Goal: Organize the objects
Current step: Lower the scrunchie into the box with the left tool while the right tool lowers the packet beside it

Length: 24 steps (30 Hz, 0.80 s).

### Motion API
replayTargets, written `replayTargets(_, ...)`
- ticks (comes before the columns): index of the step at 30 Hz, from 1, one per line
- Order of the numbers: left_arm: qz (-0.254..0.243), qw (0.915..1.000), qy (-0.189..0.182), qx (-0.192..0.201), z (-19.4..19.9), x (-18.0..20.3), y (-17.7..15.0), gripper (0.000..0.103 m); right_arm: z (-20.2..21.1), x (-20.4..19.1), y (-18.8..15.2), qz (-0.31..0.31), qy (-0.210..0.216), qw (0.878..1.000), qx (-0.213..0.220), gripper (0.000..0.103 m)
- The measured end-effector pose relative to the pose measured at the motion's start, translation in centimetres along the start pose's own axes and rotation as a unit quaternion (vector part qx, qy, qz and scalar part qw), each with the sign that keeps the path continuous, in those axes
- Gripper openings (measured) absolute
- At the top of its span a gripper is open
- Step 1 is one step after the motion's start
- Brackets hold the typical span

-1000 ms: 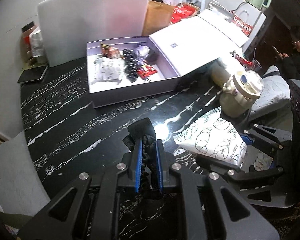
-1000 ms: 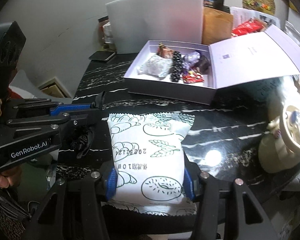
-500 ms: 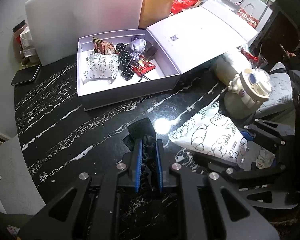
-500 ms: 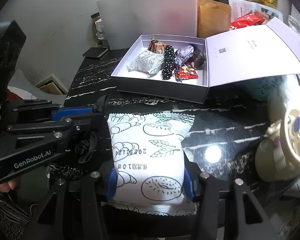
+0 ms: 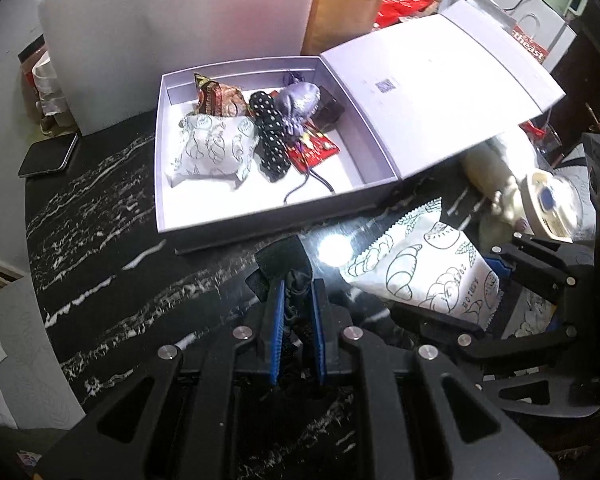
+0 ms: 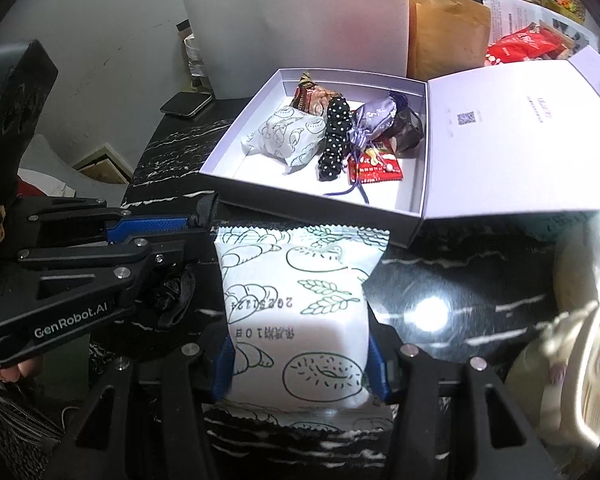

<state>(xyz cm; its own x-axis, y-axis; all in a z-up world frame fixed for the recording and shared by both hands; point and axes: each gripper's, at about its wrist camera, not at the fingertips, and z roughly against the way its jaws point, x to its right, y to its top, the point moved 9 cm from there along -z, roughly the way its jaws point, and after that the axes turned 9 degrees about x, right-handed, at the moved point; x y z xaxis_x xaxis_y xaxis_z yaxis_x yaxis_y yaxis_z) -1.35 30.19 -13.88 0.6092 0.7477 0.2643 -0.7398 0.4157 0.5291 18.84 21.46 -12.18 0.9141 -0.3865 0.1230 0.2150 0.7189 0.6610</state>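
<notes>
Since the earlier frame both grippers have advanced toward the open lilac box (image 5: 260,216), which now looms larger mid-frame. The left gripper (image 5: 296,304), bottom centre of its view, is clamped tight on a small black item (image 5: 296,284), possibly crumpled fabric. The right gripper (image 6: 300,356) grips the white bread-print snack packet (image 6: 296,304) by its sides, just short of the box's near wall.

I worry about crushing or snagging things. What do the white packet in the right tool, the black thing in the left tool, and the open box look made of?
White packet: thin matte plastic or paper film, with zigzag sealed edges and a puffy body. Black thing: soft fabric, likely; it bunches and folds limply. Open box: stiff pale lilac card, matte, with straight walls and a flat hinged lid.
</notes>
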Motion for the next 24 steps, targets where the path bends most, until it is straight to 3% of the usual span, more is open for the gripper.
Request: replayTargets(24, -0.009, 0.9999, 0.01, 0.01, -6.2, -3.0, 10.5, 0.012, -4.7, 4.5, 7.9, 0.018, 0.002, 1.0, -0.01, 0.054)
